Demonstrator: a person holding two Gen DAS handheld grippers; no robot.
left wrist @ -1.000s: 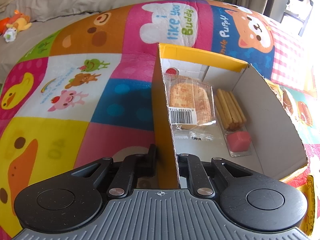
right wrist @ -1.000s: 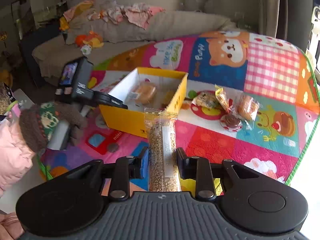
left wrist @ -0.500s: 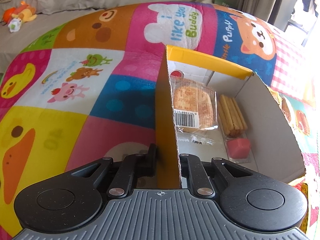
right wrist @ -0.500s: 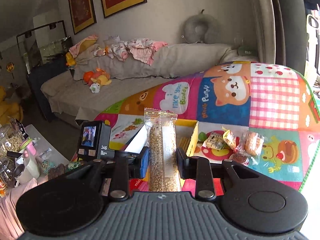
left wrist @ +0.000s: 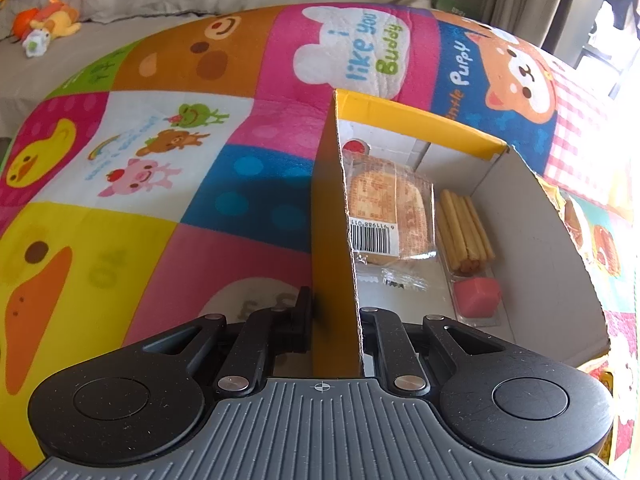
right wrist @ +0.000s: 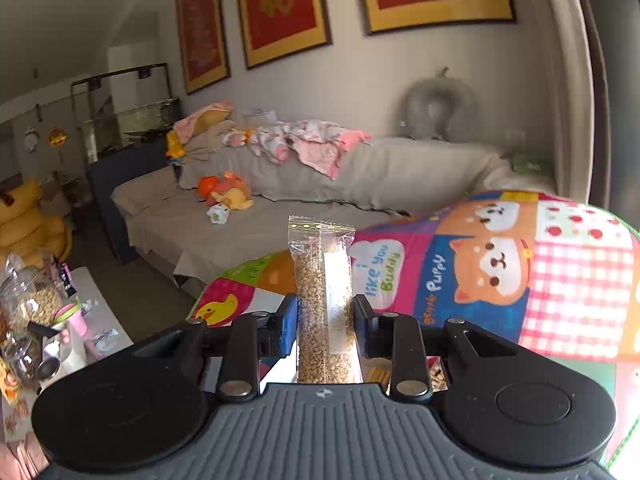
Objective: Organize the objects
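My left gripper [left wrist: 334,320] is clamped on the near wall of the yellow cardboard box [left wrist: 416,118], which sits on the cartoon play mat [left wrist: 160,168]. Inside it, toward 1 o'clock, lie a wrapped cake [left wrist: 390,210] and what look like biscuit sticks [left wrist: 464,230]. My right gripper [right wrist: 325,326] grips an upright clear bag of grain [right wrist: 322,300] at 12 o'clock
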